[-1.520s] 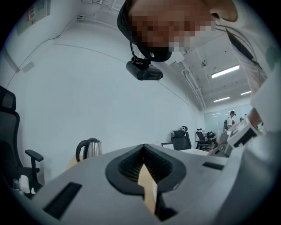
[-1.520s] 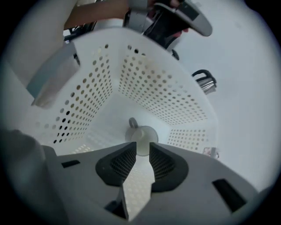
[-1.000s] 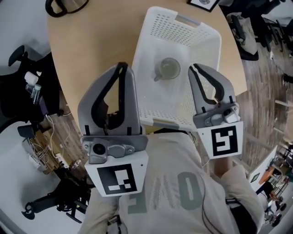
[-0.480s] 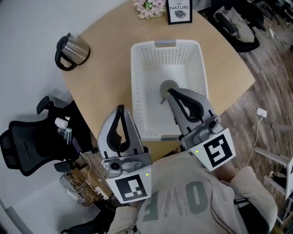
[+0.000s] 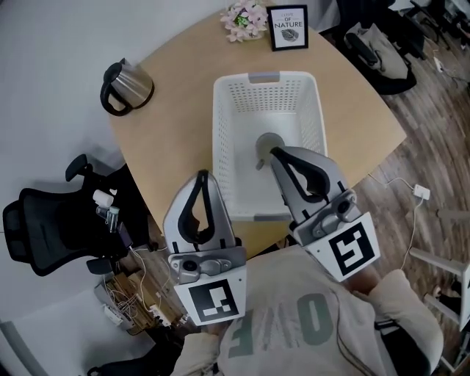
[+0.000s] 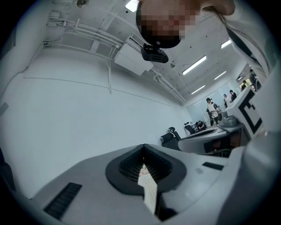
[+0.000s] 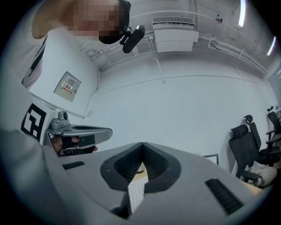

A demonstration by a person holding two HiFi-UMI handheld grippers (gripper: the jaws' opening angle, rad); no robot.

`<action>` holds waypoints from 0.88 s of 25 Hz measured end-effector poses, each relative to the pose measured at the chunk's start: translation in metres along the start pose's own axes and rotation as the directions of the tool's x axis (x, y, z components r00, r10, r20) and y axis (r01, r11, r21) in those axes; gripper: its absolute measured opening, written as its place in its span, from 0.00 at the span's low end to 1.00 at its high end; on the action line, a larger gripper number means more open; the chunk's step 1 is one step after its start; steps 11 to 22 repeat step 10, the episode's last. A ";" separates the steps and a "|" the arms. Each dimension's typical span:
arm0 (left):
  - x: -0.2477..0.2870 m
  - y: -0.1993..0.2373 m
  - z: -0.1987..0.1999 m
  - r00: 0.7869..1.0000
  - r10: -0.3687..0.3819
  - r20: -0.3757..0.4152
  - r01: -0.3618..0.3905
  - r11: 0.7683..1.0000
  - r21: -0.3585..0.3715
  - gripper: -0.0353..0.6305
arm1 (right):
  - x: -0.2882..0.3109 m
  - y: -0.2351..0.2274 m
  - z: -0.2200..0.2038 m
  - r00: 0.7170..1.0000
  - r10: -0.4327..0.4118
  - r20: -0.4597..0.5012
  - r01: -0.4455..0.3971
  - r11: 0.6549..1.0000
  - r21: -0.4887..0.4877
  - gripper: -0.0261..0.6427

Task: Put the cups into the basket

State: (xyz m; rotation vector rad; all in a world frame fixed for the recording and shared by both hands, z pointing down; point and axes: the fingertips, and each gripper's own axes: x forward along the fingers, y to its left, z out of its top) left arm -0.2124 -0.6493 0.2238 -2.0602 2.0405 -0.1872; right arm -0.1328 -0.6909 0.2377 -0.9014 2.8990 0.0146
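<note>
A white perforated basket (image 5: 229, 110) stands on the round wooden table (image 5: 176, 103). A clear glass cup (image 5: 265, 138) rests on its floor, its near side hidden behind my right gripper (image 5: 274, 151). That gripper is held up over the basket's near half, jaws closed on nothing. My left gripper (image 5: 201, 176) hovers above the table edge left of the basket, also shut and empty. In the left gripper view the closed jaws (image 6: 143, 150) point at a bare wall and ceiling. The right gripper view likewise has the closed jaws (image 7: 141, 148) against the wall.
A steel kettle (image 5: 127, 86) stands at the table's far left. Pink flowers (image 5: 246, 15) and a framed sign (image 5: 288, 27) sit at the far edge. A black office chair (image 5: 44, 228) and cables are on the floor at left, and a bag (image 5: 378, 48) at right.
The head view has drawn back, so more of the table shows. Both grippers came nearer my body and stayed shut. The right one now overlaps the cup.
</note>
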 end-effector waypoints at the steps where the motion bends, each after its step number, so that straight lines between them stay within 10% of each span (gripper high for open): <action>1: -0.002 0.000 0.001 1.000 0.009 0.000 -0.009 1.000 0.006 0.07 | -0.001 0.001 0.002 1.000 0.005 0.004 -0.005 1.000 -0.006 0.04; 22: -0.040 -0.006 0.015 0.996 0.090 -0.014 -0.089 0.995 0.052 0.06 | -0.028 0.027 0.017 0.997 0.064 0.050 -0.062 0.997 -0.046 0.04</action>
